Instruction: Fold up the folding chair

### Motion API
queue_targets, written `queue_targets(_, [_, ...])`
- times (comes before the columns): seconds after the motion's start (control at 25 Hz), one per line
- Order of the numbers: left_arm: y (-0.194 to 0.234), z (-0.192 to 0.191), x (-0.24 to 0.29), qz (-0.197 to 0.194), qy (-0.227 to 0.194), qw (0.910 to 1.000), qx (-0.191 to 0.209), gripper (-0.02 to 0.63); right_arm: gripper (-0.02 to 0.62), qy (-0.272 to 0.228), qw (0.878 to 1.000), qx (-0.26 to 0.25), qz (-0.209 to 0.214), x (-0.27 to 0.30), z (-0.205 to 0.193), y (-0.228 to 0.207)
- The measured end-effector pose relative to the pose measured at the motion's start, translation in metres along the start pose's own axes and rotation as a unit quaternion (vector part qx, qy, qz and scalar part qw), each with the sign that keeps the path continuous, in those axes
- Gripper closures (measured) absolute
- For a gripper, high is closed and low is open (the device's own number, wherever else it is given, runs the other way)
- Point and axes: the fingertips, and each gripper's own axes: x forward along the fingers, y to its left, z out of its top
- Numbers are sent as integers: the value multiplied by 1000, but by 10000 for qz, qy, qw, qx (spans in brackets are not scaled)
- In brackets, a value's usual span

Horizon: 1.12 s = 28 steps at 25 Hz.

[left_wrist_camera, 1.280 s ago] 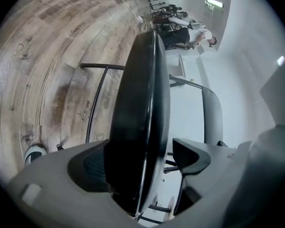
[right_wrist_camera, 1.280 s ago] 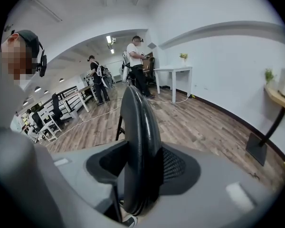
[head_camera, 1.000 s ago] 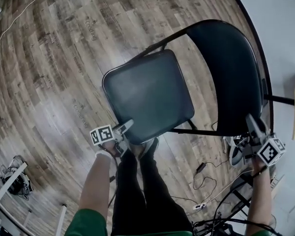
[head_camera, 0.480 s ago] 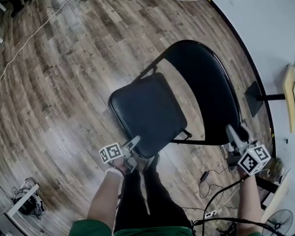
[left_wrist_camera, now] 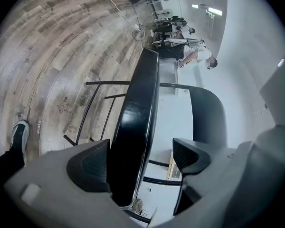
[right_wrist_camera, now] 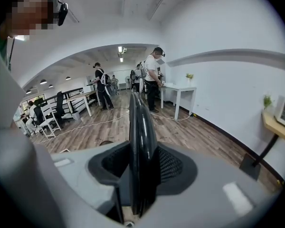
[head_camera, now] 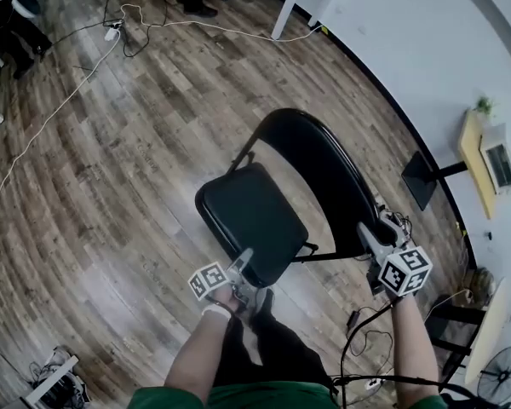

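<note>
The black folding chair stands on the wood floor, its seat [head_camera: 251, 220] towards me and its curved backrest [head_camera: 324, 173] towards the wall. My left gripper [head_camera: 243, 264] is at the seat's front edge. In the left gripper view the seat edge [left_wrist_camera: 137, 94] runs between the jaws of the left gripper [left_wrist_camera: 141, 148]: the left pad [left_wrist_camera: 92, 163] lies against it and the right pad [left_wrist_camera: 190, 153] stands apart. My right gripper [head_camera: 370, 233] is at the backrest's near side edge. In the right gripper view the right gripper [right_wrist_camera: 142, 165] has both pads pressed on the thin backrest [right_wrist_camera: 140, 122].
My legs and shoes [head_camera: 257, 301] are just behind the seat. A white wall [head_camera: 426, 49] runs along the right, with a wooden shelf [head_camera: 475, 147] and a black stand base [head_camera: 419, 177]. Cables [head_camera: 34, 135] cross the floor; white table legs [head_camera: 281, 11] stand far off. Other people stand in the distance [right_wrist_camera: 152, 75].
Both grippers have risen, the left more. The seat's front edge has come up with the left gripper, and the chair now sits smaller and farther below me.
</note>
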Motion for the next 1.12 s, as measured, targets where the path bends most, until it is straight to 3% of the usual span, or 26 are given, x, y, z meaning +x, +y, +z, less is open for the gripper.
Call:
queue_targets(0.2, [-31,-10,11,32,-57,9999,95,186,431,-111,9998,-155,-60,-8,9,-4])
queue_targets(0.48, [-100,-29,40,-240,-197,9989,343,186,431,-360,9989,-297,-76,-25,28,-12])
queue_targets(0.72, [-144,-45,74,-109,-313,9985,438,186,434,-429,9983,-395,-89,-31,38,-28])
queue_targets(0.92, [-169,-54,100,-39,-383,9984,414,186,434,-448,9981,-411,-136,-33,44,-45])
queue_targets(1.12, [-204,-66,133,-239,-443,9981,344,187,434,-497,9979,-405,-117,-35,54,-73])
